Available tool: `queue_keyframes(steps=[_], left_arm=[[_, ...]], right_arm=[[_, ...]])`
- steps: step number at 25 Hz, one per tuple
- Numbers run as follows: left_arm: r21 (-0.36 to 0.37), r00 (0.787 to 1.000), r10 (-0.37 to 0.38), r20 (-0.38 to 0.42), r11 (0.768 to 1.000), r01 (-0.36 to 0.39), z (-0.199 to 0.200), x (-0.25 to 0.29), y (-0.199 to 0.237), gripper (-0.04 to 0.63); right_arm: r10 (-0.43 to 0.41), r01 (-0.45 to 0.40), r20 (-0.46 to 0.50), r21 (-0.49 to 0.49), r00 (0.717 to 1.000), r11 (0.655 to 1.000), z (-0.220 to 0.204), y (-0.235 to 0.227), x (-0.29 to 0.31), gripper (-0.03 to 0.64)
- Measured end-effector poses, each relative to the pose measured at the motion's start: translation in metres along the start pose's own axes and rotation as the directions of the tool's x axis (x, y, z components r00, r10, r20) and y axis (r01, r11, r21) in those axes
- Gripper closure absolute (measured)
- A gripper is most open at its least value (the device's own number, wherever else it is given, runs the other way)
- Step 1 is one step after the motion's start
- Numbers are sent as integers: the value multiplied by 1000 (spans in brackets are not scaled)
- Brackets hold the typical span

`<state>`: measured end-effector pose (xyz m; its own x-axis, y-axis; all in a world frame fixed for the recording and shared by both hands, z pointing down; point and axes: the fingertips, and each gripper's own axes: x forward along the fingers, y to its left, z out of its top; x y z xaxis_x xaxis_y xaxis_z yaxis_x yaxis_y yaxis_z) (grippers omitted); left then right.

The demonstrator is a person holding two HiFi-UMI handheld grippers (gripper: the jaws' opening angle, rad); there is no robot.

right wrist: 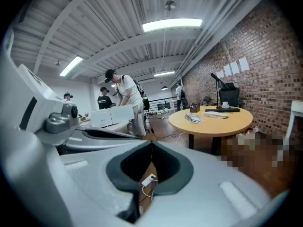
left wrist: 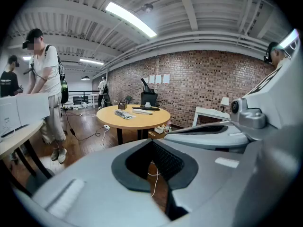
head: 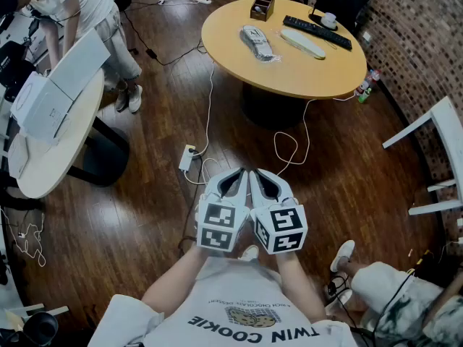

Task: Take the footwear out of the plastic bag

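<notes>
The round table (head: 329, 74) stands well ahead of me; on its left part lies the plastic bag (head: 255, 36) with the footwear (head: 261, 47) inside, its long axis running roughly away from me; my left gripper (head: 233, 179) and right gripper (head: 266, 181) sit touching side by side, both clenched on nothing, aimed toward it; neither looks clearly nearer.

Bright, even light from ceiling strip lights (left wrist: 130, 19), soft shadows, faint sheen on the wood floor (head: 145, 215); my head view's sharp, both gripper views show fisheye bending, black corners, and my left claw (left wrist: 152, 142) soft up close.
</notes>
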<state>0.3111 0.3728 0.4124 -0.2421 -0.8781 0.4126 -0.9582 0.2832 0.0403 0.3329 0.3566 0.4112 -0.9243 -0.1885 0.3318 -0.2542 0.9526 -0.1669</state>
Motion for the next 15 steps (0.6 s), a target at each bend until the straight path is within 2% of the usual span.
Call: queue_keyframes(steps=[6, 15], left_arm=[[14, 1000, -26, -8, 1000, 26, 15, 33, 65, 588], [39, 994, -108, -24, 993, 108, 38, 63, 167, 589]], right_arm=[[-25, 25, -9, 0, 1000, 1000, 22, 4, 70, 614], [-96, 97, -27, 28, 995, 995, 55, 28, 169, 614]])
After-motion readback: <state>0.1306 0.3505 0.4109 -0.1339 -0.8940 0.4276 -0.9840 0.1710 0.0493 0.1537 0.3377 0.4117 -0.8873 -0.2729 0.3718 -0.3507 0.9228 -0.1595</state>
